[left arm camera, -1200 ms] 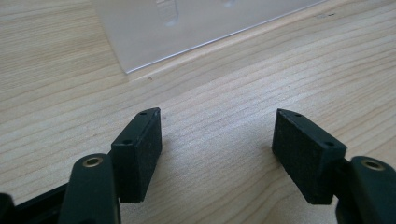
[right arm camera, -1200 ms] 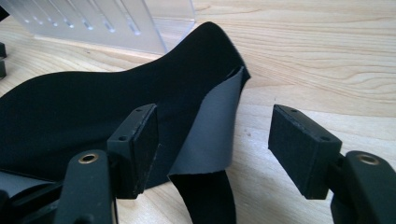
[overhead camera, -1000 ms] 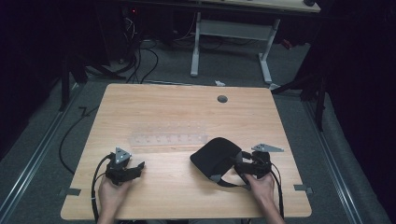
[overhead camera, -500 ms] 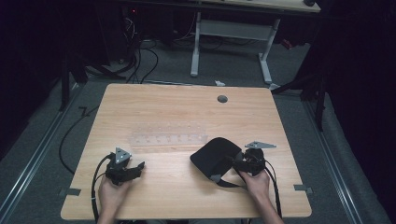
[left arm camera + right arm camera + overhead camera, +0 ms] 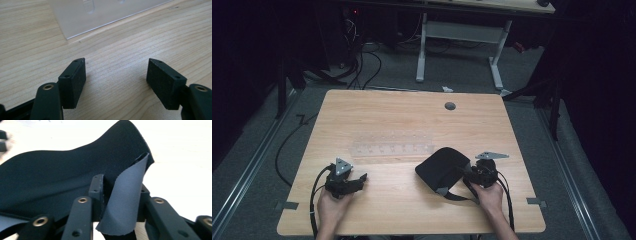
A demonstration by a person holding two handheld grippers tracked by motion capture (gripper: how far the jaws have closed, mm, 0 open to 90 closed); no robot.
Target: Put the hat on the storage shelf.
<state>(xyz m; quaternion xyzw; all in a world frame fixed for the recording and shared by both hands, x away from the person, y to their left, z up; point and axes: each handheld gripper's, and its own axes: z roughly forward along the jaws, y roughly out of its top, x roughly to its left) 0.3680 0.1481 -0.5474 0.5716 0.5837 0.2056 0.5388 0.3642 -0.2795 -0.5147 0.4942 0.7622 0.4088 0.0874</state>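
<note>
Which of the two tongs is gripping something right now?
The right tongs: their jaws pinch a grey flap of the black fabric piece. The left tongs stand open over bare tabletop, short of the clear plastic sheet.

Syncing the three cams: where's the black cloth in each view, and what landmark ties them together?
High view: black cloth near the right front of the table, at the right gripper.
Left gripper view: not in it.
Right gripper view: cloth spreads across the left and middle, its edge pinched between the jaws.
Shared landmark: the light wooden tabletop.
</note>
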